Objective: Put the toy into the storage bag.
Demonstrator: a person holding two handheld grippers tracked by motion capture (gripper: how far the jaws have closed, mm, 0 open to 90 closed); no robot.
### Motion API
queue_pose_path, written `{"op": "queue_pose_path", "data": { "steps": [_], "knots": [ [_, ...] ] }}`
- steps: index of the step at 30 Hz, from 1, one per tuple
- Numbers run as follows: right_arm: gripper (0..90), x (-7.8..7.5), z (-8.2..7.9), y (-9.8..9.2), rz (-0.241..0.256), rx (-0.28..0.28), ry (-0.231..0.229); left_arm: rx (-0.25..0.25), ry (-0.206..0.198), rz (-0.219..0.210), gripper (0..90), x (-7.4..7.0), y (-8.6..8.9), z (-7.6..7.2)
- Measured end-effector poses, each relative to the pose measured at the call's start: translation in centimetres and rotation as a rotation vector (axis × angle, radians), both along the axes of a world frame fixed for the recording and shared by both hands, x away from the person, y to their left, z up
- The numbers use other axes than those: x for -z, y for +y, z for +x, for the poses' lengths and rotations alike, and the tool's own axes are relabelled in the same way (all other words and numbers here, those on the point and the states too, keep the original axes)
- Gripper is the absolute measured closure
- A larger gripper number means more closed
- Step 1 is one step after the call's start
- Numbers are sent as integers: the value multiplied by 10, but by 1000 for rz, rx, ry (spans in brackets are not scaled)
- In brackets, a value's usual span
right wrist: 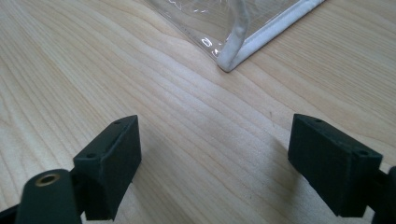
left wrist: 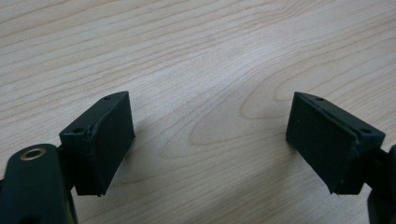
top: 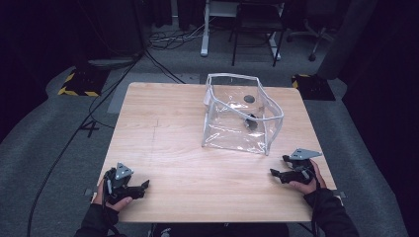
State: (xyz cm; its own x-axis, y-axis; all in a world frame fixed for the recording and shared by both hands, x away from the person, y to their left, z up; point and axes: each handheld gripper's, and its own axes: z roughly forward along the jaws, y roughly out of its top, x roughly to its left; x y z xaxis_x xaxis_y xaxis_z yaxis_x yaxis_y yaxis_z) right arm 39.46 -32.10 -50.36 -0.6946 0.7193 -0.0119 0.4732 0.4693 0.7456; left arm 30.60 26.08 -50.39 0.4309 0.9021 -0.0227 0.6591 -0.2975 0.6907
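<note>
Clear, floppy plastic with white piping, the open bag (top: pixel 240 114) stands on the bench (top: pixel 168 148) beyond the right gripper (top: pixel 277 168), likely light, slippery and easily crumpled, so its stiffer piped rim looks the best hold, while both it and the left gripper (top: pixel 143 185) rest with jaws apart and empty.
</note>
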Motion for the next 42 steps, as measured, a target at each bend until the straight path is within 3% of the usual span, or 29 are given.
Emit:
{"op": "queue_pose_path", "data": {
  "steps": [14, 42],
  "knots": [
    [171, 0, 0, 0, -5, -3, -3, 17, 16, -1, 148, -1, 1, 1],
    [170, 0, 1, 0, -6, -6, 0, 18, 5, -2, 146, 0, 0, 3]
  ]
}}
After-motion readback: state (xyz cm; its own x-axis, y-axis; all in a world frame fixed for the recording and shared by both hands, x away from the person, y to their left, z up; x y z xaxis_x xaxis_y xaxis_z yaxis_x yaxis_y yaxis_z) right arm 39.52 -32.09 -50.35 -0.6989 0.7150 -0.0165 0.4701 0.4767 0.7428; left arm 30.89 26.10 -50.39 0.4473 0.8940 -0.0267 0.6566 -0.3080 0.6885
